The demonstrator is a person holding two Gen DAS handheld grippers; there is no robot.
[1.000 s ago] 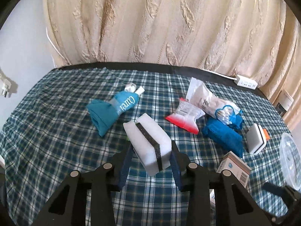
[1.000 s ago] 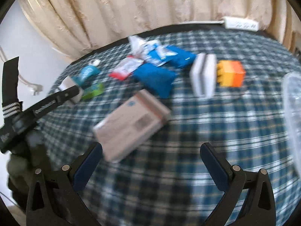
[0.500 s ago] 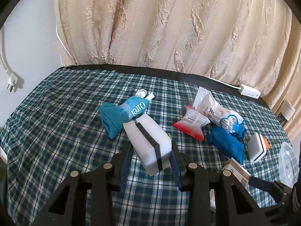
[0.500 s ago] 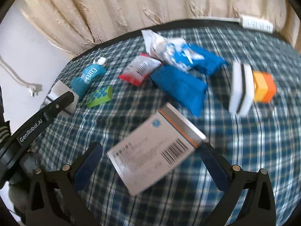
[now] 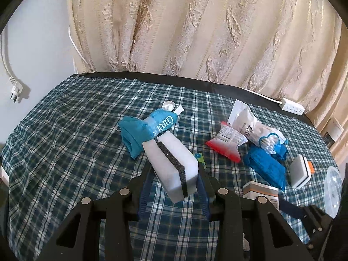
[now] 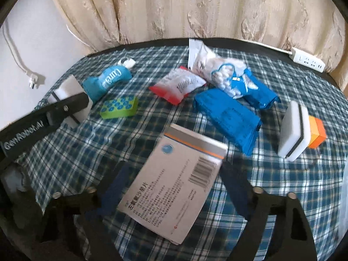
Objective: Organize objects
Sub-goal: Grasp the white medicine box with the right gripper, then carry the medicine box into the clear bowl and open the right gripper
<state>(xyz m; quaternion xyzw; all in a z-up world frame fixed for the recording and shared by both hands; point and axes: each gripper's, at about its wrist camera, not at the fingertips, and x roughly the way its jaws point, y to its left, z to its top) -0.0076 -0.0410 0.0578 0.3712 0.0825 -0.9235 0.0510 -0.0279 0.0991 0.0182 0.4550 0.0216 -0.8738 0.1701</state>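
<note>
Straddling the plaid counter, my right claw brackets a white medicine box, fingers spread, not yet pinching; I should square up before squeezing its long edges. My left claw stays clenched on the white sponge, aloft near the teal pouch.

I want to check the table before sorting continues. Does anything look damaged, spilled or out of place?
Nothing looks spilled or broken. The cotton swab bag lies partly on top of a blue packet, and the white sponge with a dark stripe stands on edge against an orange block. The items are simply scattered on the checked cloth.
</note>
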